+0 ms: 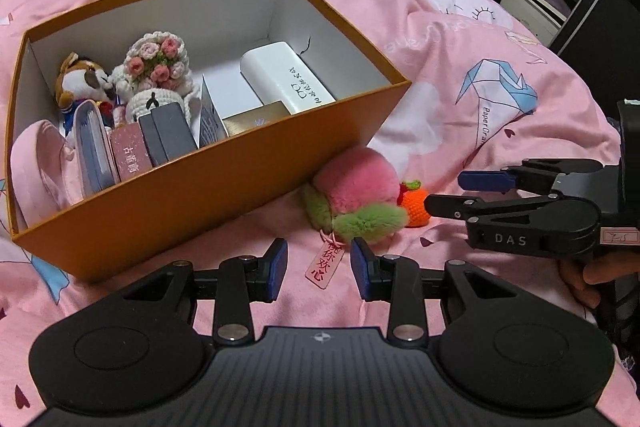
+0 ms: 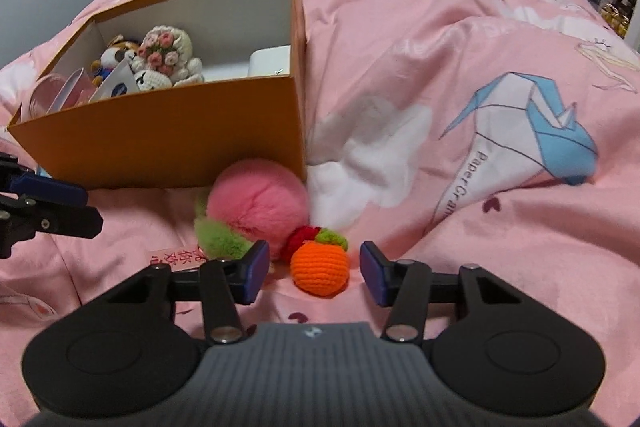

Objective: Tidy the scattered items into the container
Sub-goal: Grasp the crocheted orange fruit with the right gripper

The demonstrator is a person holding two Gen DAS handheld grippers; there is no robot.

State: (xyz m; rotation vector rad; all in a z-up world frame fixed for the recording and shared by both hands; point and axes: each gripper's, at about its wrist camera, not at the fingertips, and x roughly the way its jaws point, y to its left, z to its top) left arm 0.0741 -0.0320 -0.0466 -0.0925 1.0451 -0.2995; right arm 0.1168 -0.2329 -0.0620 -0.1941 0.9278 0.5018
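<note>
In the left wrist view, the orange box (image 1: pixel 208 195) fills the upper left of the frame on the pink duvet (image 1: pixel 460 39), already packed with a crocheted bouquet (image 1: pixel 158 61), a white case (image 1: pixel 286 79) and other small things. Against its lower right corner lies the pink plush peach (image 1: pixel 352 193), its tag (image 1: pixel 325 263) between the left claw (image 1: pixel 319 263) pads, which stand partly apart on nothing. In the right wrist view, the right claw (image 2: pixel 315 269) is half open around the orange crochet fruit (image 2: pixel 319 269) at lower centre, pads clear of it.
</note>
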